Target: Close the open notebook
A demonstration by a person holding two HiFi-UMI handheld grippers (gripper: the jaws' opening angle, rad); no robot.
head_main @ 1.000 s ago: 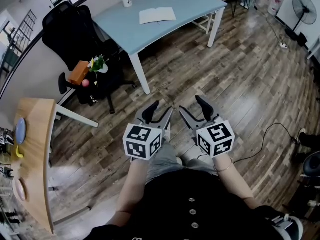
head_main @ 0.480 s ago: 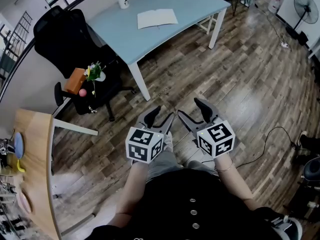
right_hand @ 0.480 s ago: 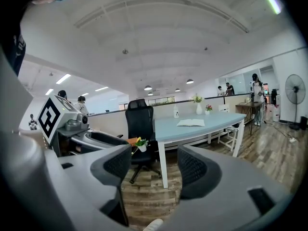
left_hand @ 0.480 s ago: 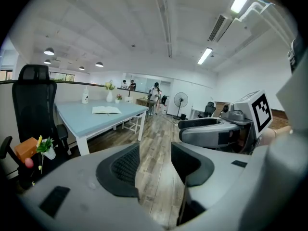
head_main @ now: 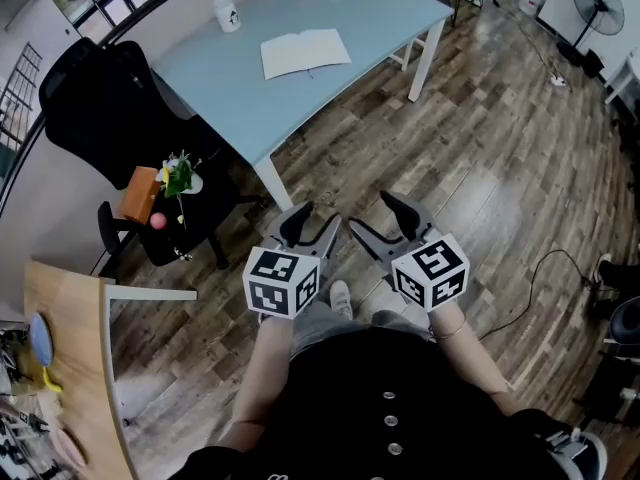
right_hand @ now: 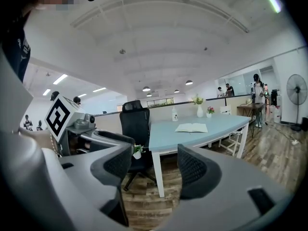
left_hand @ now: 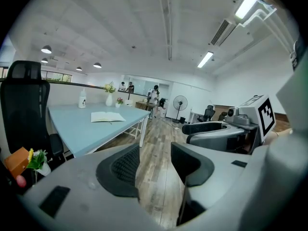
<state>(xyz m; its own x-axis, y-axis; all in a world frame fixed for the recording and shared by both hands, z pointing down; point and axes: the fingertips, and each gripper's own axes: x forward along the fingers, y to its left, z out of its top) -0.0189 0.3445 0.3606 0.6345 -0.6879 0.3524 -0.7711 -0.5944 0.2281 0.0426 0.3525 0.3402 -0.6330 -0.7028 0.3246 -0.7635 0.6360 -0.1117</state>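
Left gripper (head_main: 318, 220): held low before the person's body, pointing forward over the floor, jaws wide with nothing between them.
Right gripper (head_main: 372, 214): just beside the left one and level with it, jaws wide too, holding nothing.
Chair (head_main: 90, 108): black, at the left end of the surface.
Notebook (head_main: 305, 53): open on the blue surface (head_main: 215, 78), near its front edge, well ahead of both grippers.
Floor (head_main: 480, 158): wooden boards stretched between the grippers and the surface, and on to the right.
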